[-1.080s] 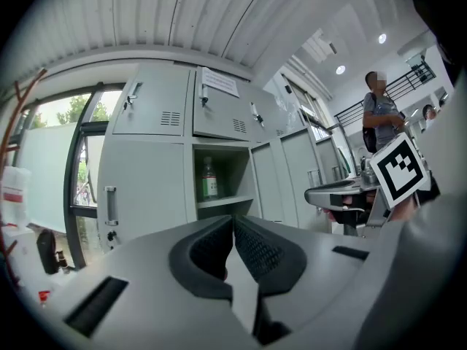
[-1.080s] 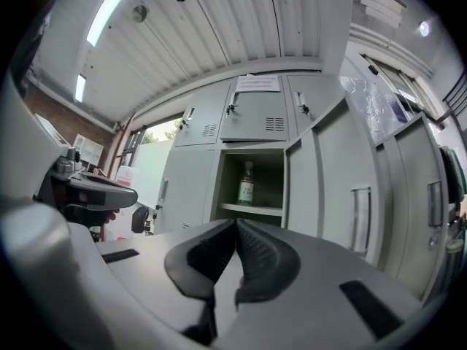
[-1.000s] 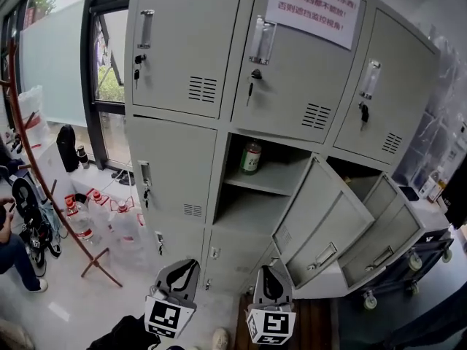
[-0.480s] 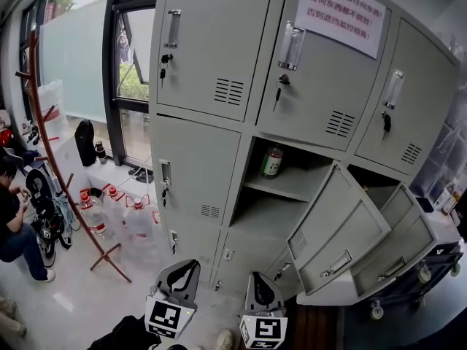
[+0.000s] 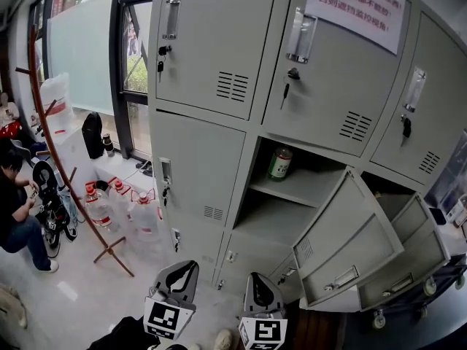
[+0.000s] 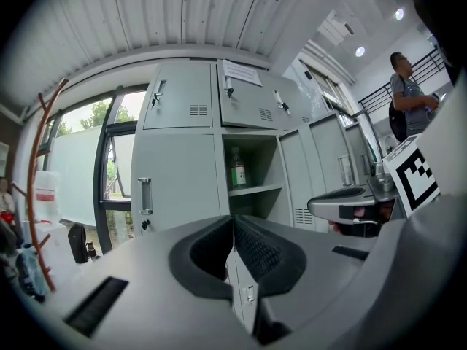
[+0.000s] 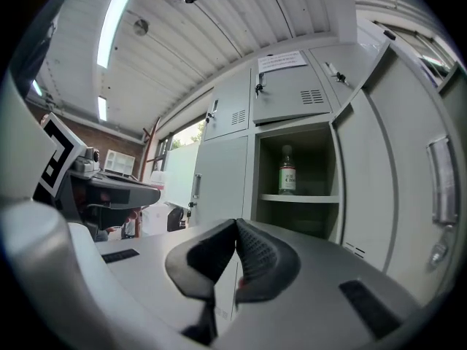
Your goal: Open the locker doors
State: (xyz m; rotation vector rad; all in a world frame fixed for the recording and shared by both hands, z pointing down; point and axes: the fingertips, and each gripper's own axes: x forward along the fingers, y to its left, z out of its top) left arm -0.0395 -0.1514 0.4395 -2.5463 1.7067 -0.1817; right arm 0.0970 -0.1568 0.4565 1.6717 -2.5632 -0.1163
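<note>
A grey bank of lockers (image 5: 219, 42) fills the head view. Its middle-left door (image 5: 197, 170) is closed, with a handle (image 5: 166, 172) and a key below it. Next to it a door (image 5: 350, 232) hangs wide open, with a second open door (image 5: 408, 257) behind it. A green bottle (image 5: 279, 164) stands on the shelf of the open compartment. My left gripper (image 5: 188, 267) and right gripper (image 5: 254, 275) are low in front of the lockers, short of them, both shut and empty. The left gripper (image 6: 233, 219) faces the closed door's handle (image 6: 145, 195). The right gripper (image 7: 236, 223) faces the bottle (image 7: 287, 172).
A red-brown coat stand (image 5: 51, 122) and several large water jugs (image 5: 139, 214) stand left of the lockers by the window. A person (image 5: 14, 210) crouches at the far left. A wheeled cart (image 5: 430, 290) sits behind the open doors. Another person (image 6: 408, 93) stands at the right in the left gripper view.
The lockers have slid right and grown larger in the head view, and more of the window side shows. The right gripper sits slightly lower and further left. Both grippers stay shut.
</note>
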